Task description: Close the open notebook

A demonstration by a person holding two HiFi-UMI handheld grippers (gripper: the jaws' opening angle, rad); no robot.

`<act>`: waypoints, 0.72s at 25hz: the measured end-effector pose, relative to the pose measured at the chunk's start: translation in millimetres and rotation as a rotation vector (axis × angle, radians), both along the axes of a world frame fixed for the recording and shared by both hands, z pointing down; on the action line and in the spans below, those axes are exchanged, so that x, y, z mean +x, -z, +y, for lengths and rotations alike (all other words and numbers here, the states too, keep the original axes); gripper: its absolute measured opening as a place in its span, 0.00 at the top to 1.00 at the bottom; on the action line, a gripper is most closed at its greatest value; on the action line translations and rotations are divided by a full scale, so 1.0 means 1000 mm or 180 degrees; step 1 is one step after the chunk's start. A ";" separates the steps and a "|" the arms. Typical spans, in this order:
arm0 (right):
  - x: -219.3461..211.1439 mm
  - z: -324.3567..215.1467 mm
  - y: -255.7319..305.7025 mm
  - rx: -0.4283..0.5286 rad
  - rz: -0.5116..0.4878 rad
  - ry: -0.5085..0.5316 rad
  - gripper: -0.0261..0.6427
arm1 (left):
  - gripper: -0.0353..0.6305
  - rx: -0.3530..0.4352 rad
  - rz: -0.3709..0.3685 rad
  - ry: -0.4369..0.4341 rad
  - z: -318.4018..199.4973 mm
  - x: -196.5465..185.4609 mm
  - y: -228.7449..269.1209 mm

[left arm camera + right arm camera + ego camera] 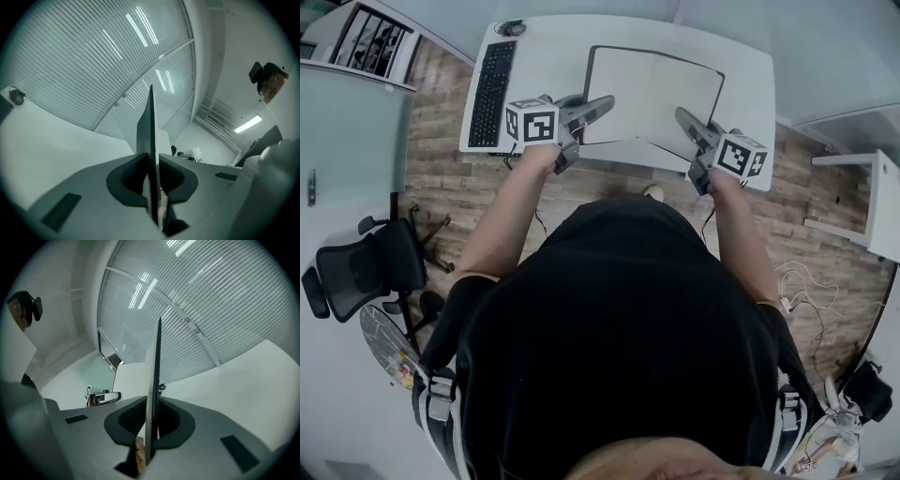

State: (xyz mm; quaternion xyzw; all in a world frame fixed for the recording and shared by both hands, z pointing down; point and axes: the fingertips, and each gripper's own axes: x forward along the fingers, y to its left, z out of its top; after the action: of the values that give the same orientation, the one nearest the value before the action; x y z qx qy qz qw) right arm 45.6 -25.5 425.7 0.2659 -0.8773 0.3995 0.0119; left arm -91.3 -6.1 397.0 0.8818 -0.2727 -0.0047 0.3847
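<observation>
The desk (pixel 750 84) in front of you is a smooth white slab with rounded corners, standing on a floor (pixel 450 187) of weathered brown wood planks. A flat black keyboard (pixel 492 92) lies along the desk's left end. Left of the desk a black office chair (pixel 366 267) with armrests stands on the planks. Right of the desk, loose white cables (pixel 806 291) curl over the floor, and the corner of a second white table (pixel 881 206) shows. In both gripper views, pale slatted blinds (pixel 93 56) rise beyond the desk, with long strip lights reflected in them.

The notebook (pixel 652 94) is open over the middle of the desk, just right of the keyboard. Its two pages are blank and white, framed by a thin dark cover, and its near edge dips in a shallow V at the spine. Whether it rests flat on the desk cannot be told.

Your left gripper (pixel 602 105) is clamped on the notebook's near left corner. In its own view the grey matte jaws of the left gripper (pixel 152 164) pinch a thin dark sheet, the notebook (pixel 151 131) seen edge-on. Your right gripper (pixel 684 118) is clamped on the near right part. There too the right gripper (pixel 151 420) squeezes the notebook's edge (pixel 154 371), a slim dark blade standing between rounded grey pads.
</observation>
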 end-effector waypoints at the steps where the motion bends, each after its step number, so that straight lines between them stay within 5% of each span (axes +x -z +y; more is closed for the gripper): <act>1: 0.012 -0.008 -0.002 -0.0017 0.0002 0.0004 0.87 | 0.87 -0.0015 -0.0009 -0.0003 -0.008 0.012 -0.002; 5: 0.038 -0.031 -0.006 -0.0040 0.0001 0.0034 0.87 | 0.87 -0.0043 -0.0028 0.0016 -0.029 0.039 -0.004; 18: 0.035 -0.037 -0.006 0.0008 0.0021 0.0166 0.87 | 0.87 -0.0040 -0.0028 0.0160 -0.027 0.038 -0.005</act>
State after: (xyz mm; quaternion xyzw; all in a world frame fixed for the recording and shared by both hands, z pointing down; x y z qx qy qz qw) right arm 80.7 -62.6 432.0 0.2443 -0.8844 0.3970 0.0249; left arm -53.2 -33.2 401.8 0.8723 -0.2965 -0.0088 0.3888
